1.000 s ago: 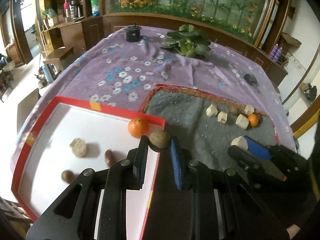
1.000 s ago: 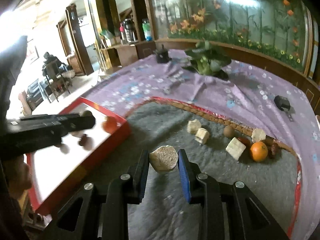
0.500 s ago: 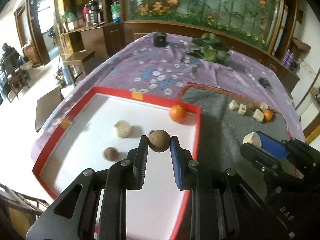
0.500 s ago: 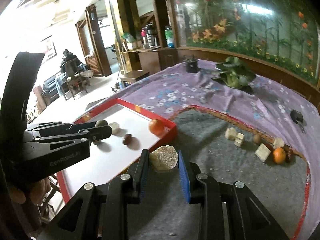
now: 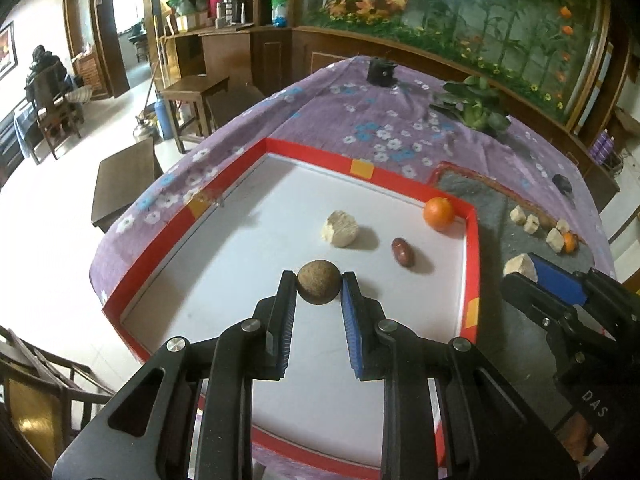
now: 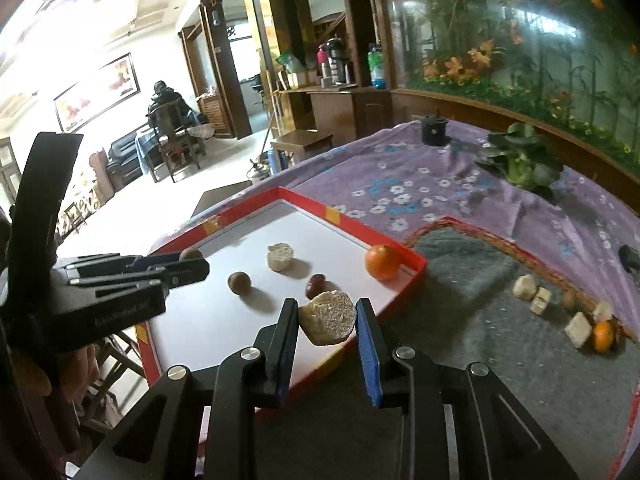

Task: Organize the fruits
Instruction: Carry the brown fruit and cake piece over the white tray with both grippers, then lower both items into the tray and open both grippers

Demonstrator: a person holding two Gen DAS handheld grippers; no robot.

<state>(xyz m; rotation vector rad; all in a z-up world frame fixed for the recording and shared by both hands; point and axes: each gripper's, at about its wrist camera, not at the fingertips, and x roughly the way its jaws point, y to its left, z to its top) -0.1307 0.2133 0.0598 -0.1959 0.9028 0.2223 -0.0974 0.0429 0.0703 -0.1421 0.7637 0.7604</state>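
A round brown fruit (image 5: 319, 282) is pinched between the two fingers of the left gripper (image 5: 319, 286), which is held above the white floor of the red-rimmed tray (image 5: 472, 264), toward its near half. The gripper is pointed forward and slightly downward over the tray; in the right wrist view it (image 6: 188, 266) is seen reaching in from the left side, level with the tray's far-left part, with the brown fruit (image 6: 191, 254) showing at its tip.

A pale, rough-surfaced fruit chunk (image 6: 328, 317) is clamped between the fingers of the right gripper (image 6: 328, 320), which is held over the near right edge of the tray, where the rim meets the grey mat (image 6: 500, 344). In the left wrist view the same gripper (image 5: 524, 274) is seen at the right, just outside the tray's right wall, with the pale chunk (image 5: 519, 266) at its tip.

Inside the tray, four pieces are seen: an orange (image 6: 383, 262) in the far right corner, a pale chunk (image 6: 281, 256) near the middle, a dark red oval fruit (image 6: 315, 284) beside it, and a second brown round fruit (image 6: 239, 282) to the left.

On the grey mat, well apart from the tray, several pale cubes (image 6: 539, 300) and a small orange (image 6: 603, 336) are laid along the mat's far edge. The whole is set on a purple flowered tablecloth (image 6: 400, 184).
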